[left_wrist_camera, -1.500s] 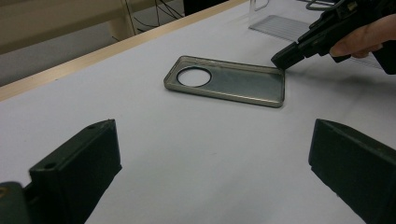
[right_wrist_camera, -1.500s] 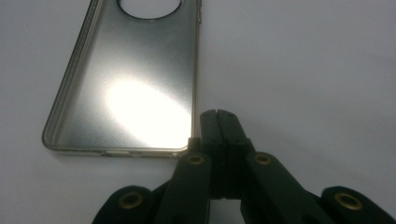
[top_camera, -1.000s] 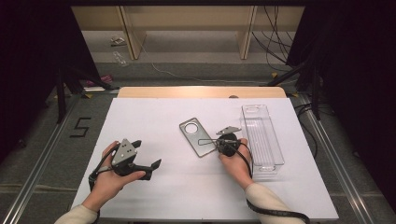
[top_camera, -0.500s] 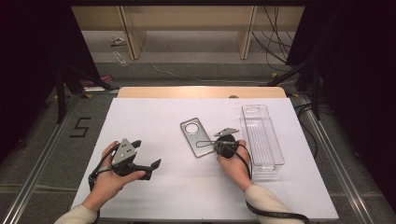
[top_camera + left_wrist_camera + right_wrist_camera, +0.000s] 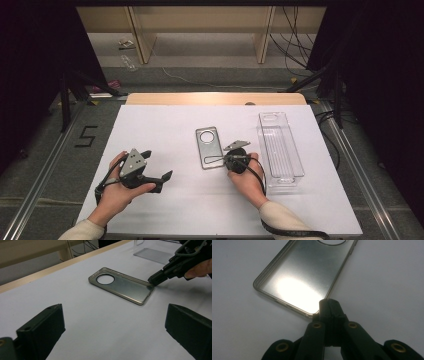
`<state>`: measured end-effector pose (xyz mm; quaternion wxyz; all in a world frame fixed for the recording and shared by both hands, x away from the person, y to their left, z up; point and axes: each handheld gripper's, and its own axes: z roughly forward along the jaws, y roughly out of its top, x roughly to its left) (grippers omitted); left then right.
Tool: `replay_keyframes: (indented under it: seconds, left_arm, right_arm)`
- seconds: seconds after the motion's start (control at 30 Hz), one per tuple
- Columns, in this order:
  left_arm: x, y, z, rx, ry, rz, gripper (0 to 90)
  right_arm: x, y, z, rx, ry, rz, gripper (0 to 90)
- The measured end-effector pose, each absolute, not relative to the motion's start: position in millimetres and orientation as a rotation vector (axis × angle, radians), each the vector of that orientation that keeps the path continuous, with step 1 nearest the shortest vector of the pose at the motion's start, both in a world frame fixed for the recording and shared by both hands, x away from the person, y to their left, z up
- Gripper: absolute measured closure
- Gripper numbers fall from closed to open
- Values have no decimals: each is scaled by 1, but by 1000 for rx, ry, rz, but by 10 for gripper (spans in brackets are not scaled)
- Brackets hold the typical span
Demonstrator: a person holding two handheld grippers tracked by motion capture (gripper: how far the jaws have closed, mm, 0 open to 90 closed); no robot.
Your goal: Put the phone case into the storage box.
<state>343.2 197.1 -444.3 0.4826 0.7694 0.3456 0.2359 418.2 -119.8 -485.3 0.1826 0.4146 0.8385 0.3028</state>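
Note:
A translucent grey phone case (image 5: 208,147) with a round camera hole lies flat, inside up, on the white table (image 5: 165,125). My right gripper (image 5: 223,161) is shut, and its joined tips rest against the case's near right corner. In the right gripper view the shut tips (image 5: 329,307) overlap the rim of the phone case (image 5: 304,277). My left gripper (image 5: 156,165) is held open to the left of the case, apart from it. The left gripper view has its jaws (image 5: 112,325) wide apart, with the phone case (image 5: 122,286) and the right gripper (image 5: 153,281) beyond them.
A clear plastic tray (image 5: 280,150) lies lengthwise on the table right of the case, beside my right hand; it is also seen as the tray (image 5: 155,255) far off in the left gripper view. A wooden strip (image 5: 215,98) edges the table's far side.
My right gripper has shifted slightly left and nearer, onto the case's corner. The case and the left gripper have stayed put.

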Motion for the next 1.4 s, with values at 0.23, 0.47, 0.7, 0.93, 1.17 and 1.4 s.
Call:
replay_keyframes:
  seconds: [0.23, 0.47, 0.7, 0.93, 1.17, 1.4]
  left_arm:
    - [343, 197, -444, 1876, 842, 575, 20]
    - [343, 197, -445, 1875, 843, 574, 20]
    - [343, 197, -444, 1874, 842, 574, 20]
    - [344, 197, -444, 1874, 842, 575, 20]
    - [344, 197, -444, 1873, 842, 575, 20]
    - [344, 197, -445, 1874, 841, 574, 21]
  right_arm:
    - [414, -114, -485, 1149, 2383, 855, 900]
    - [410, -109, -485, 1125, 2402, 853, 900]
    - [409, -106, -486, 1112, 2406, 856, 900]
    - [408, -104, -486, 1100, 2414, 858, 900]
    - [407, -104, -486, 1098, 2416, 857, 900]
    - [408, -104, -486, 1096, 2416, 859, 900]
